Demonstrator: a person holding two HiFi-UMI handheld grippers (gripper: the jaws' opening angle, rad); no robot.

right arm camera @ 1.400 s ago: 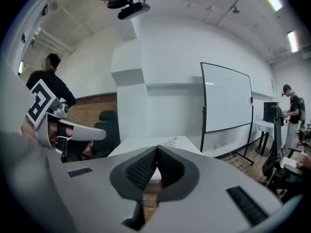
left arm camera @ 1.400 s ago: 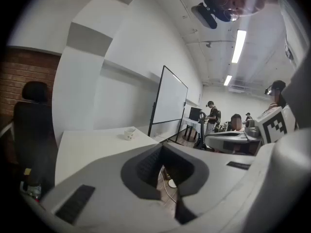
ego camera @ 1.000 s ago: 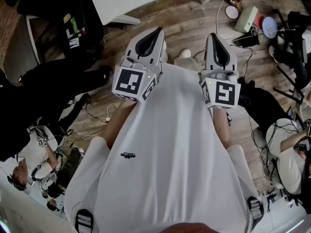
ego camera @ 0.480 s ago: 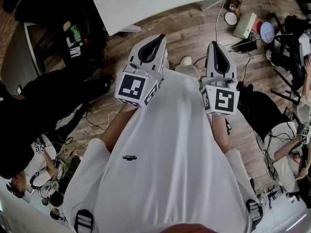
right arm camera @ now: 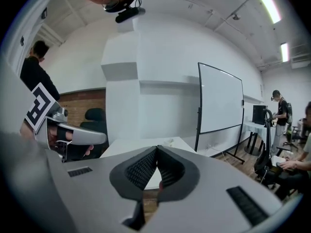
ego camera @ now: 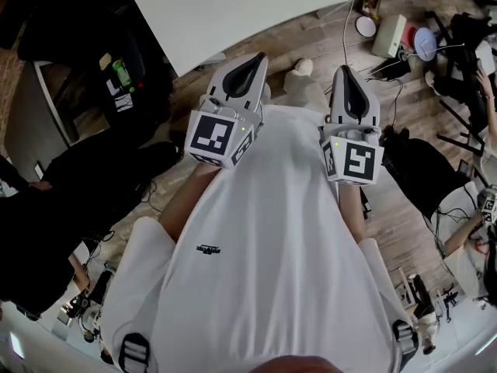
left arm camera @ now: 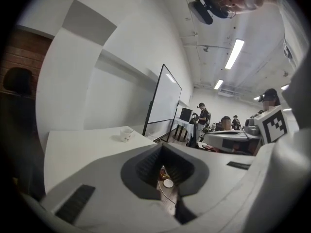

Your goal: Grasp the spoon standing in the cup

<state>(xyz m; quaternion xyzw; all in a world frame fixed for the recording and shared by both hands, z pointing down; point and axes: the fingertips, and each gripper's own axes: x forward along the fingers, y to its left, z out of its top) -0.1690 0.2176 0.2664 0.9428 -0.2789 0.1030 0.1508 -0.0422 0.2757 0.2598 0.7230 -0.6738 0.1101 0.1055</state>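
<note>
A small white cup (left arm camera: 127,134) stands far off on the white table (left arm camera: 82,149) in the left gripper view. It shows again as a tiny shape (right arm camera: 169,141) in the right gripper view. Any spoon in it is too small to make out. In the head view both grippers are held at chest height, short of the table (ego camera: 256,6). The left gripper (ego camera: 252,57) has its jaws closed tip to tip with nothing between them. The right gripper (ego camera: 342,68) is likewise shut and empty. The two are about a shoulder's width apart.
A whiteboard on a stand (left arm camera: 163,101) rises beyond the table's far end. Several people (left arm camera: 201,113) sit and stand at desks behind it. On the wooden floor lie a white box (ego camera: 392,33), a round disc (ego camera: 363,26) and cables. A black chair (ego camera: 116,61) stands at left.
The table has come further into the head view as the person moved towards it. Both grippers keep the same pose in front of the chest, still shut.
</note>
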